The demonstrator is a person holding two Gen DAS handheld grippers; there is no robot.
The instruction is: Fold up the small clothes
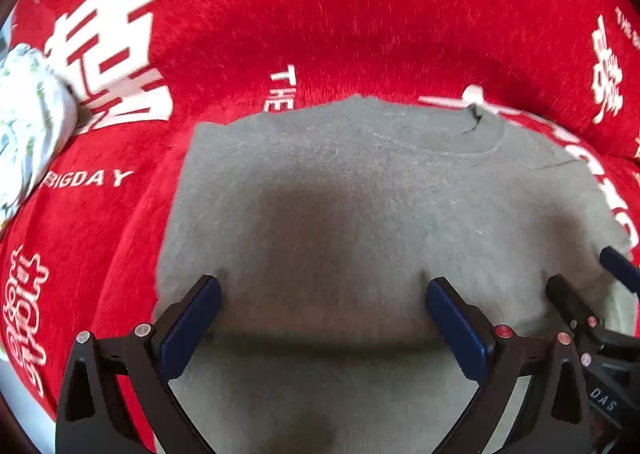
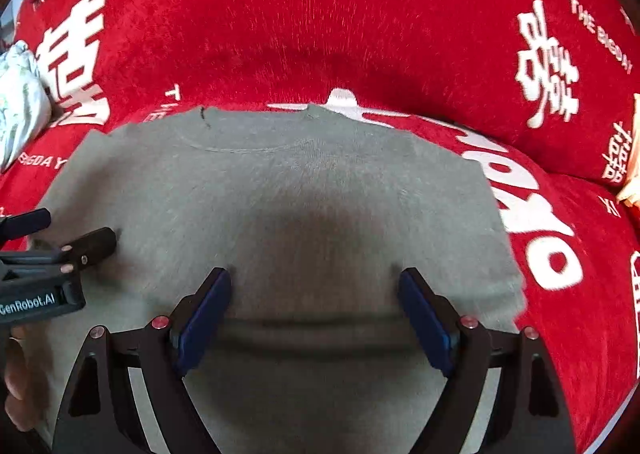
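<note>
A plush red blanket (image 2: pixel 360 13) printed with large white characters is covering the whole surface, and on it a small grey-green sweater (image 2: pixel 280 193) is lying flat, neckline away from both tongs. The left tongs (image 1: pixel 322 308) are hanging spread wide just above the sweater's lower body, nothing between the pads. The right tongs (image 2: pixel 316 306) are spread as well, also empty, beside the left ones over the same lower part; each shows at the edge of the other's view. A pale floral cloth (image 1: pixel 28 125) is sitting bunched far off to the left of the left tongs.

Judging by the flat garment, a fold is just being set up or finished. To do it well, each pair of tongs is probably best lowered onto the hem near its own side edge, pinching both layers together, then lifting evenly so the fold line is running straight across and the fuzzy knit is not dragging over the blanket's pile.
</note>
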